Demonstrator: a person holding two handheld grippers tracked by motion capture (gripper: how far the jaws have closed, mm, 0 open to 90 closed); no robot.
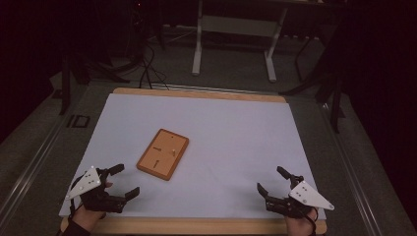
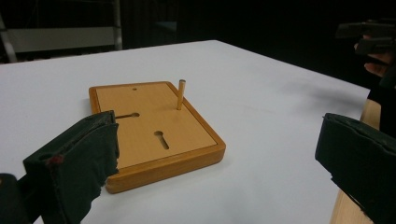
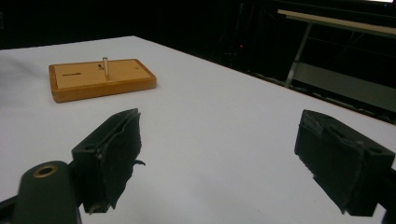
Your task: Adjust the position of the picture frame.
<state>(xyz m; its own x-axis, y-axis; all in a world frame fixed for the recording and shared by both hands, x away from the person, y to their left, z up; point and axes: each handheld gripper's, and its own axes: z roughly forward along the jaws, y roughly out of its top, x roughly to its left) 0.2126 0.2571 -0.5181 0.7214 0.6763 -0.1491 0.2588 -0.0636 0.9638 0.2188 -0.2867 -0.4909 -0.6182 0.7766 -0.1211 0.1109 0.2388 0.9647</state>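
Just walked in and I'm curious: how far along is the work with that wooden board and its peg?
Nothing looks started. The wooden board lies untouched mid-table, its peg upright in a hole. The left gripper and right gripper rest open and empty at the near edge. Reaching for the board is all still ahead.

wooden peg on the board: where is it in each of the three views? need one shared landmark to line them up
High view: the peg stands near the board's right long edge, centre of the table.
Left gripper view: upright at upper middle, by the board's right edge, above the open jaws.
Right gripper view: upper left, standing on the board, beyond the left jaw.
Shared landmark: the wooden board with its keyhole slots, on the white sheet.
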